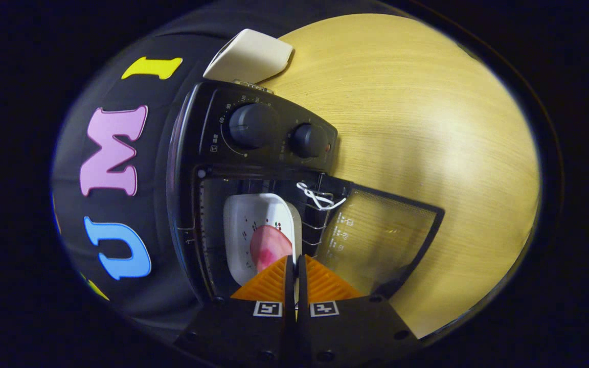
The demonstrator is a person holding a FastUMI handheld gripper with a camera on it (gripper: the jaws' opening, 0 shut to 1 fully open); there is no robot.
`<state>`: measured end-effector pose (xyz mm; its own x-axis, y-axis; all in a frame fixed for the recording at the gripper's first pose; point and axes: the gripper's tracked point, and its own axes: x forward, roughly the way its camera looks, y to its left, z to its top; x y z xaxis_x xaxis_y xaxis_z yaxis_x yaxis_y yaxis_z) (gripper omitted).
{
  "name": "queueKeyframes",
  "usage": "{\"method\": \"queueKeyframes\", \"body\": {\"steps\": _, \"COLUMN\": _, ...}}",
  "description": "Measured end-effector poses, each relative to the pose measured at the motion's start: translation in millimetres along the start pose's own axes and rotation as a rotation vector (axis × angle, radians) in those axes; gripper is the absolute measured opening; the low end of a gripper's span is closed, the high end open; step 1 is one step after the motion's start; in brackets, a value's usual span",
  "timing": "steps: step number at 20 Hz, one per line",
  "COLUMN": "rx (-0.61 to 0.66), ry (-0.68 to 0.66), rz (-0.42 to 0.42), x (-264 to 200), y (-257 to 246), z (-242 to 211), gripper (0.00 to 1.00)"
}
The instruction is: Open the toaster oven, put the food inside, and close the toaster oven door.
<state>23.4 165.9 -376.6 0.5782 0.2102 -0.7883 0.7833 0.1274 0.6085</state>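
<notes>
Wooden table bears toaster oven, white object.

We are looking at a staged recording booth set up as a small kitchen corner, not a lived-in home. A black toaster oven with two round dials stands on a pale, light-grained wooden tabletop, its glass door swung open, and a white rectangular dish of pink food sits inside. Black cloth hangs behind as the wall, and a white curved plastic object rests beyond the oven.
</notes>
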Motion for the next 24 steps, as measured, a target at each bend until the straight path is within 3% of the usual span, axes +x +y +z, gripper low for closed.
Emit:
{"method": "queueKeyframes", "body": {"steps": 6, "rx": 0.109, "ry": -0.042, "rz": 0.015, "x": 23, "y": 27, "z": -12, "gripper": 0.05}}
{"method": "queueKeyframes", "body": {"steps": 11, "rx": 0.117, "ry": -0.095, "rz": -0.048, "x": 32, "y": 12, "z": -5, "gripper": 0.06}}
{"method": "queueKeyframes", "body": {"steps": 13, "rx": 0.147, "ry": -0.089, "rz": -0.031, "x": 33, "y": 10, "z": -6, "gripper": 0.06}}
{"method": "queueKeyframes", "body": {"steps": 16, "rx": 0.169, "ry": -0.055, "rz": -0.006, "x": 34, "y": 10, "z": -7, "gripper": 0.12}}
{"method": "queueKeyframes", "body": {"steps": 17, "rx": 0.17, "ry": -0.041, "rz": 0.014, "x": 34, "y": 14, "z": -8, "gripper": 0.22}}
{"method": "queueKeyframes", "body": {"steps": 18, "rx": 0.174, "ry": -0.029, "rz": 0.028, "x": 31, "y": 19, "z": -7, "gripper": 0.41}}
{"method": "queueKeyframes", "body": {"steps": 20, "rx": 0.163, "ry": 0.016, "rz": 0.001, "x": 26, "y": 15, "z": -12, "gripper": 0.64}}
{"method": "queueKeyframes", "body": {"steps": 21, "rx": 0.129, "ry": 0.026, "rz": -0.041, "x": 21, "y": 7, "z": -12, "gripper": 0.65}}
{"method": "queueKeyframes", "body": {"steps": 22, "rx": 0.075, "ry": 0.045, "rz": -0.086, "x": 17, "y": -4, "z": -13, "gripper": 0.76}}
{"method": "queueKeyframes", "body": {"steps": 24, "rx": 0.019, "ry": 0.066, "rz": -0.047, "x": 3, "y": 5, "z": -12, "gripper": 0.99}}
